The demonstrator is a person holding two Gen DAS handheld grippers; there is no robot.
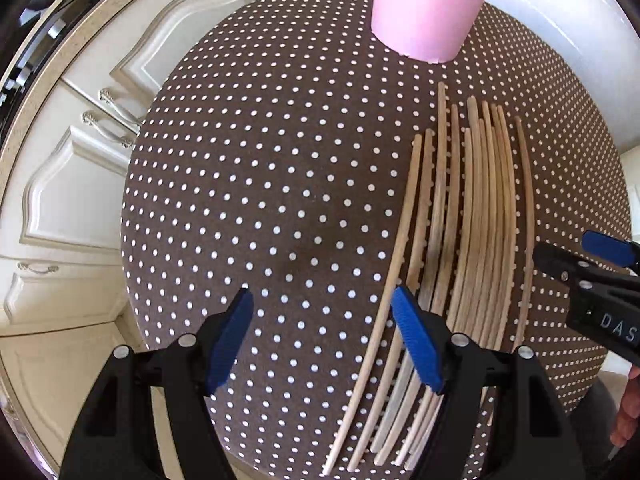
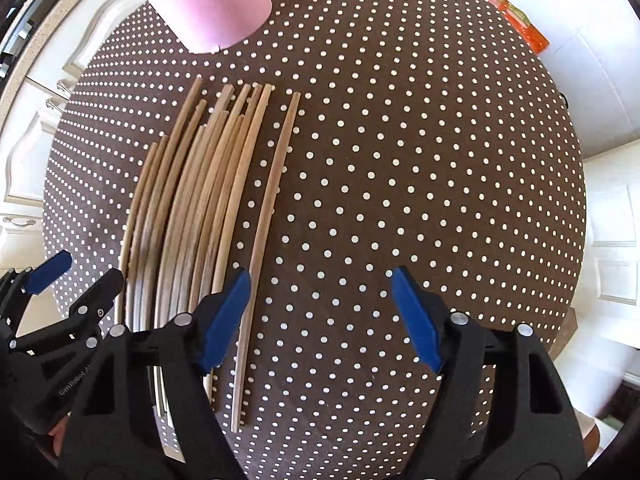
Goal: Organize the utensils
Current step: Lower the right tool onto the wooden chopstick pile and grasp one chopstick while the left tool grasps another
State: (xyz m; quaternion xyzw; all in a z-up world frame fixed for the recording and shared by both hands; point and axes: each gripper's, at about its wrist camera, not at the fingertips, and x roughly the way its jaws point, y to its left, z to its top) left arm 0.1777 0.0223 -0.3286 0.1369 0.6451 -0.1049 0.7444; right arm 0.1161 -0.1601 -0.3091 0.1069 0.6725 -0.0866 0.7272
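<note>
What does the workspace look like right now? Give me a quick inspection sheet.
Surface: round table, brown polka-dot cloth.
Job's things: wooden chopsticks lying side by side; pink cup standing beyond their far ends.
Clutter: orange packet past the far edge.
Grippers: left hand-held gripper open, beside the chopsticks' left edge; right hand-held gripper open, beside their right edge; nothing held.
Cables: nothing seen.
Surroundings: cream cabinets.

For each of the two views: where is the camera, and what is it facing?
Left wrist: above the dotted tablecloth, looking down; own left tongs open, right tongs at the edge.
Right wrist: same downward look; right tongs open, left tongs at the edge.
Shared: chopsticks, pink cup.
</note>
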